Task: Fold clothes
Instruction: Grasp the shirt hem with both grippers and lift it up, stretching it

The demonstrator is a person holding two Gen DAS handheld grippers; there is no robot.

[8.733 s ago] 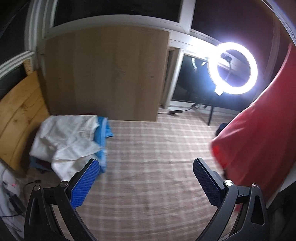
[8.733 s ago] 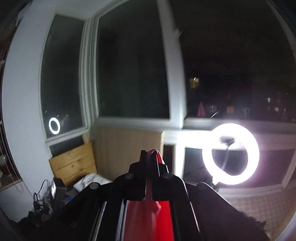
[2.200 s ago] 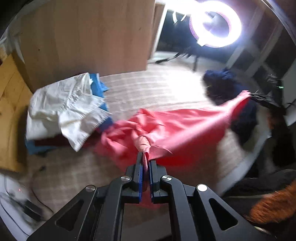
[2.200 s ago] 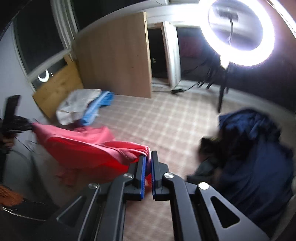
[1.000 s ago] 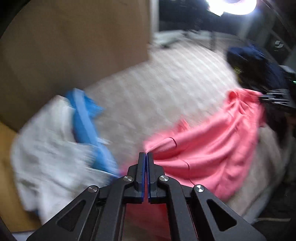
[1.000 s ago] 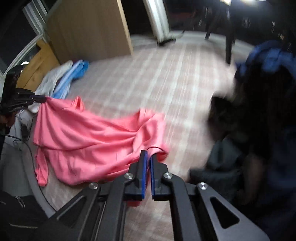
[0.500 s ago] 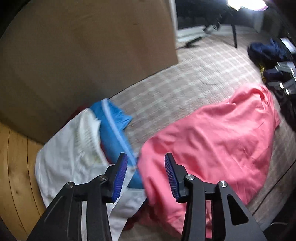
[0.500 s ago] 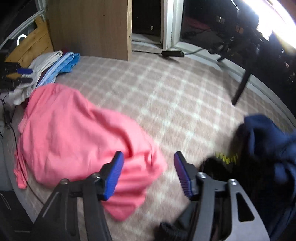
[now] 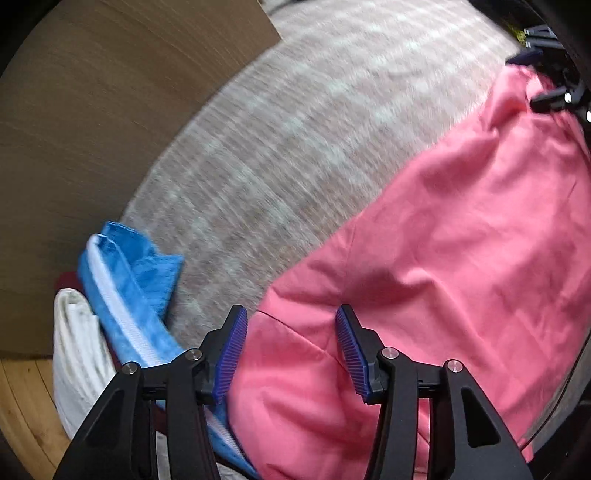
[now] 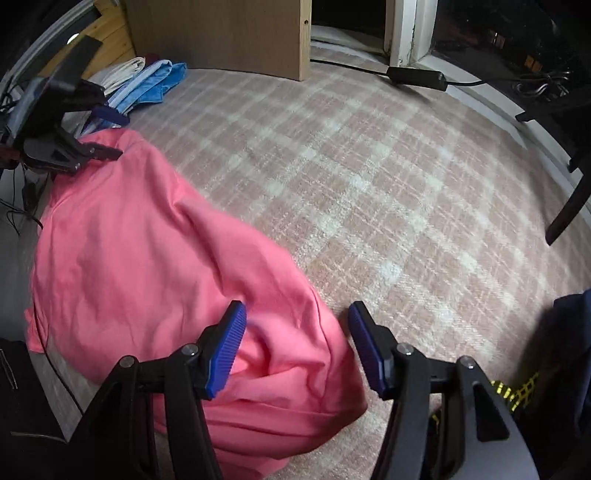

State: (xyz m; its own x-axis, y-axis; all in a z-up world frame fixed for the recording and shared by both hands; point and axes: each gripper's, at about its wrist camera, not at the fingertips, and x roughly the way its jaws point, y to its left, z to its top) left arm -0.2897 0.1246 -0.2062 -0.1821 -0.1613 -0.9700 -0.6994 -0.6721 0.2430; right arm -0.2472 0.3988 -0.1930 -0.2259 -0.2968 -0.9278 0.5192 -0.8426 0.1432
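Jaws on both tools stand wide apart with nothing between them: the left gripper (image 9: 290, 345) hangs over one end of the pink garment (image 9: 443, 277), and the right gripper (image 10: 295, 341) hangs over the other end, each showing its ribbed blue pads with open space between.

Between the two tools the pink garment lies on the checked carpet (image 10: 369, 166), spread into one broad, rumpled sheet. It is not flat: a ridge runs across its middle and the edge nearest the right gripper is bunched and doubled under. No clean crease or squared edge shows, so it reads as laid out rather than folded. Whether a sleeve is tucked beneath cannot be told.

Beside the garment's left end, against the wooden panel (image 10: 221, 33), sits a pile of other clothes: a blue piece (image 9: 125, 291) and a white piece (image 9: 74, 354), lying in long, fairly neat layers. They look like clothes already folded and set aside, though the pictures cannot settle that. A dark navy heap (image 10: 569, 350) lies at the far right, loose and unfolded.

Judged from this, the pink garment needs smoothing and all its folds, and the navy heap also waits.
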